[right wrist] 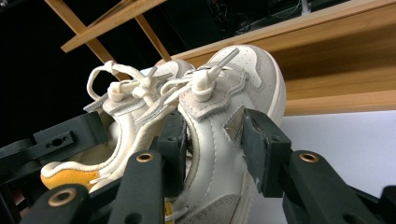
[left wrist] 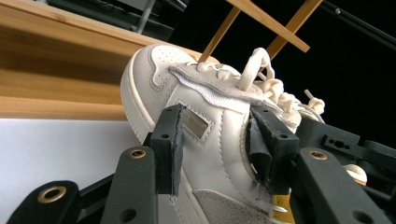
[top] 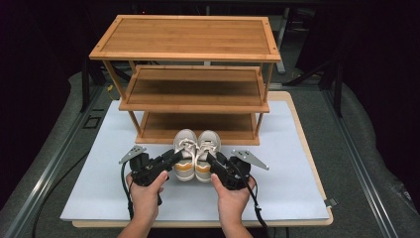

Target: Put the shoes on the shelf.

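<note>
Two white sneakers with orange heels stand side by side on the white board, toes toward the wooden shoe rack. My left gripper is shut on the outer side wall of the left sneaker. In the left gripper view its jaws clamp that sneaker below the laces. My right gripper is shut on the outer side wall of the right sneaker. The right gripper view has one jaw inside the sneaker and one outside, gripper. I cannot tell whether the sneakers are lifted.
The three-shelf rack stands at the back of the white board, its lowest shelf just beyond the toes. Wooden edging frames the board, and grey floor with metal rails lies on both sides.
</note>
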The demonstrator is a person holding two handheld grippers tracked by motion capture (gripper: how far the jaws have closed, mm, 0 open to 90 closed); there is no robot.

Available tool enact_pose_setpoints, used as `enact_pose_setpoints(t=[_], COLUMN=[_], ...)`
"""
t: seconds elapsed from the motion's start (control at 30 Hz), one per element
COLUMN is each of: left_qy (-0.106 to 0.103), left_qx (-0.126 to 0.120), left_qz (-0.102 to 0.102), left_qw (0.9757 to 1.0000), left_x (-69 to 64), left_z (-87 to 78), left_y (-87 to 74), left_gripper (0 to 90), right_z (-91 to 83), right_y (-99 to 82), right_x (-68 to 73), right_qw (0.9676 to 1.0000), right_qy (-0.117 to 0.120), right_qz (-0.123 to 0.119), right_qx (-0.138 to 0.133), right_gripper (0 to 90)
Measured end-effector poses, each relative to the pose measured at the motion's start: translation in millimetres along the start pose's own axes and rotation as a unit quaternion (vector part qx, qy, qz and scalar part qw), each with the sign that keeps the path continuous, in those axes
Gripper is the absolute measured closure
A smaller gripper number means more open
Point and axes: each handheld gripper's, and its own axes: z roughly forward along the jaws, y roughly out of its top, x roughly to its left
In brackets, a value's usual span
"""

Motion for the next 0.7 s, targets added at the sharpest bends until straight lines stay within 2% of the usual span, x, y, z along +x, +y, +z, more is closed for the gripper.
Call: enact_pose_setpoints(t=[0.1,0.37,0.47,0.5,0.6,0.7], left_qy=[0.0,-0.002,-0.004,-0.004,-0.005,-0.006], left_qx=[-0.001,-0.005,-0.007,-0.007,-0.008,-0.01], left_qz=[0.001,0.005,0.009,0.009,0.01,0.015], left_qw=[1.0,1.0,0.9999,0.9999,0.9999,0.9998], left_x=[-2.1,-5.7,-9.2,-10.5,-13.0,-17.4], left_z=[-2.0,-4.9,-5.3,-5.5,-6.3,-8.9], left_y=[4.3,15.0,20.4,22.4,25.3,29.7], left_gripper=[57.3,57.3,57.3,57.3,57.3,57.3], right_z=[-2.4,-3.4,-5.5,-6.3,-9.9,-11.5], right_y=[4.6,13.1,18.9,20.1,24.9,28.0], right_x=[3.0,8.3,10.9,11.9,13.1,16.3], right_qw=[1.0,1.0,0.9999,0.9999,0.9999,0.9998], right_qy=[-0.004,0.004,0.003,-0.002,0.002,0.003], right_qz=[-0.003,-0.004,-0.011,-0.01,-0.012,-0.014], right_qx=[0.008,-0.001,-0.005,-0.003,0.003,-0.011], right_gripper=[61.2,61.2,61.2,61.2,61.2,61.2])
